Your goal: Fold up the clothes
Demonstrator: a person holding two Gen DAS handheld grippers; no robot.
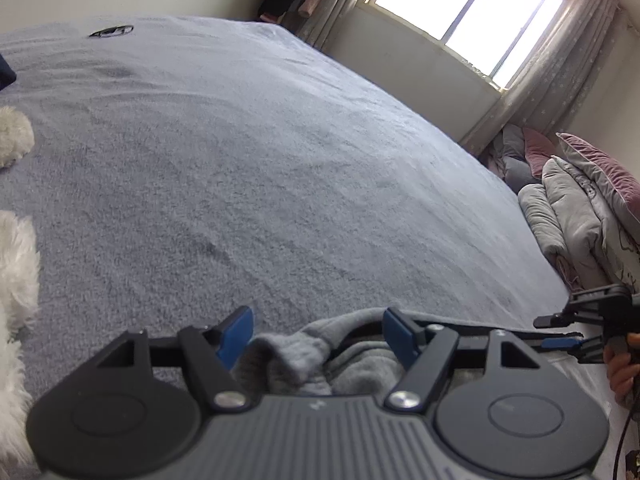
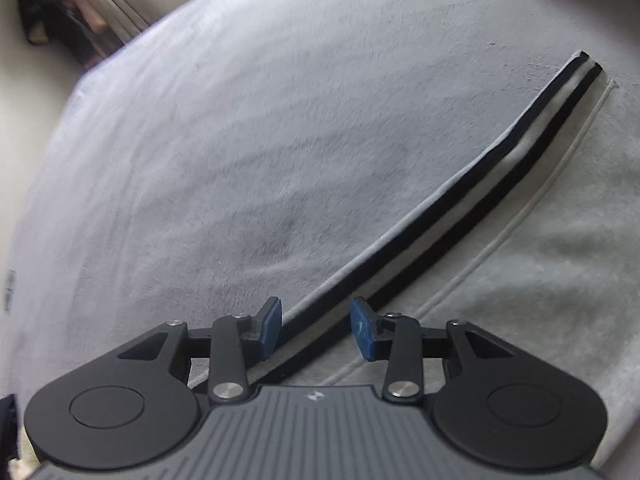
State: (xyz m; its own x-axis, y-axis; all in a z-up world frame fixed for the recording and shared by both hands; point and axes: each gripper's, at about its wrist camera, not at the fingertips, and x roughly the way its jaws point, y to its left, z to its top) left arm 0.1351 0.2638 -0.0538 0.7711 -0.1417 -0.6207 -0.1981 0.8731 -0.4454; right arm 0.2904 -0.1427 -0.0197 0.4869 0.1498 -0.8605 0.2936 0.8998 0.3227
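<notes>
We hover both grippers over the bed. Left gripper [image 1: 318,330] gapes, bunched grey garment [image 1: 352,364] loose at six o'clock; right gripper [image 2: 316,330] straddles its striped edge [image 2: 460,200], unclenched, lining up a pinch.

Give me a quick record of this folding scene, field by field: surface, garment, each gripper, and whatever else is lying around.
surface: bed with a pale blue fleece cover
garment at left gripper: bunched grey fabric, lying between the pads
left gripper: jaws apart, not pressing on the fabric
garment at right gripper: light grey piece with a black-and-white striped edge, laid flat
right gripper: open, the striped edge running between its pads
other items: white fluffy fabric at the left edge; folded bedding beside the bed; window
</notes>
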